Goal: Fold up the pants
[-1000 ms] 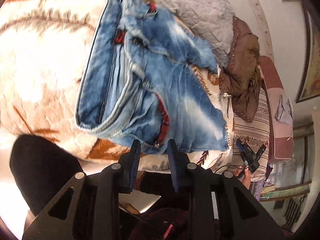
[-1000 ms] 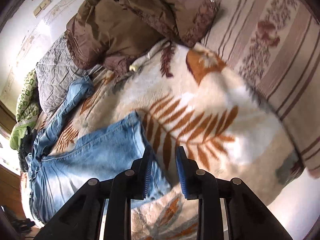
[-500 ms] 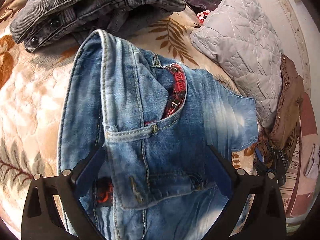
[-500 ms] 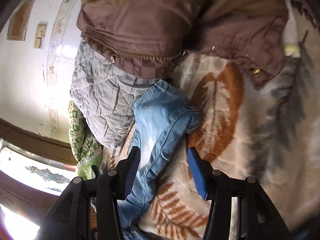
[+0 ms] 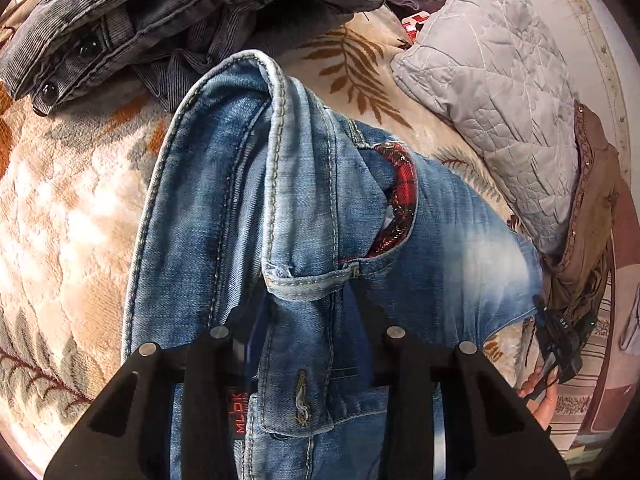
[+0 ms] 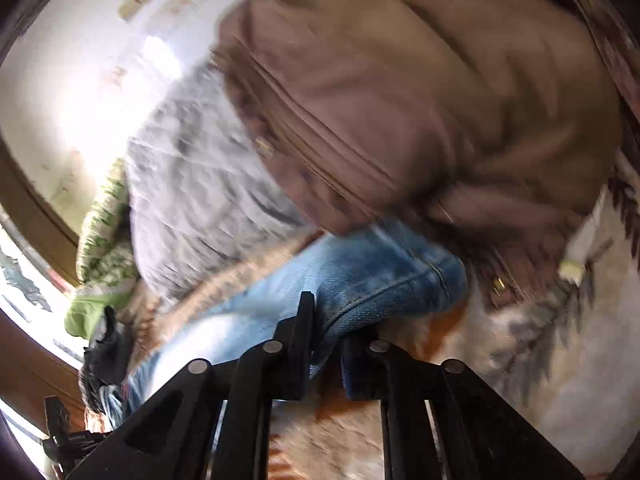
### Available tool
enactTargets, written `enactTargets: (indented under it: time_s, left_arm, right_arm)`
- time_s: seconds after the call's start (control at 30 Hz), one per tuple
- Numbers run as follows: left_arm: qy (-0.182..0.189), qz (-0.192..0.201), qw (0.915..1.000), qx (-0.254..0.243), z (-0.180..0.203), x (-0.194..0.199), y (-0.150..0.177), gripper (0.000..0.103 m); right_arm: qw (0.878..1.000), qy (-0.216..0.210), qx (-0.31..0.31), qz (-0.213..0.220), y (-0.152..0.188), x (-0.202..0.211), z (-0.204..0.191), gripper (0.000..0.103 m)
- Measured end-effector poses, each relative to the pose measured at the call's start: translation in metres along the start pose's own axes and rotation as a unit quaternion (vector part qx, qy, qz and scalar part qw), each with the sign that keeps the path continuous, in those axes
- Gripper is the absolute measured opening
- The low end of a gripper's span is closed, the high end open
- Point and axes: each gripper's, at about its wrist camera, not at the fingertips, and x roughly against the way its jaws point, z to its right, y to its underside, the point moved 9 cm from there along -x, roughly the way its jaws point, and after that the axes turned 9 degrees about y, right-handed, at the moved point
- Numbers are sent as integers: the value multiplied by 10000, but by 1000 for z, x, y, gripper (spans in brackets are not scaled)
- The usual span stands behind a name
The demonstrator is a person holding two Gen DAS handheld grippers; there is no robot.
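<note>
Jeans (image 5: 224,216) lengthwise left to right on blanket (image 5: 60,208), waistband pinched by left gripper (image 5: 306,320), leg hem by right gripper (image 6: 326,320).

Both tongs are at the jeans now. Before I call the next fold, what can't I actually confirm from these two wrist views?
- Left tongs: the tips lie under the jeans waistband, so the grip is unconfirmed.
- Right tongs: motion blur smears the jeans hem; they look shut on it.
- Jeans' middle length: neither view shows it.
- Brown jacket: blurred, cut by the frame edge.
</note>
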Motion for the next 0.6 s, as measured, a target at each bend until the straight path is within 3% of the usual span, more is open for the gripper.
enactTargets:
  time_s: [0.07,0.13,0.17,0.23,0.33,0.43,0.47,0.5,0.6]
  left_arm:
    - [-81,-35,9999,-74,3,3,2,35]
    - [-80,-115,9999,-59,1,9,7,35]
    - [-49,-182,9998,-42,0,13,9,35]
    - [139,-237,9996,7,0,26,14,35]
    - [457,49,9988,145,2,56,6,40]
    - [391,423,9978,324,1,79,-14,74]
    - [292,485,9977,361,1,82,-20,79]
    - [237,496,9977,395,3,80,-25,80]
    - [258,260,9982,473,9,61,-33,80]
  right_arm:
    - [9968,-183,-687,-364,18,-11,37,18]
    - [9915,-480,-1187,-218,22,2,59,15]
    - [9911,-425,-1255,-112,22,11,68,21]
    - [9912,-457,-1238,46,21,28,79,22]
    - [9942,-537,-914,181,12,51,72,22]
    - [9982,-461,-220,302,1,63,41,34]
    - [9985,-437,-8,314,-2,64,31,45]
    - [9982,-462,197,326,-5,65,20,51]
    - [9948,-438,841,360,-16,57,-21,53]
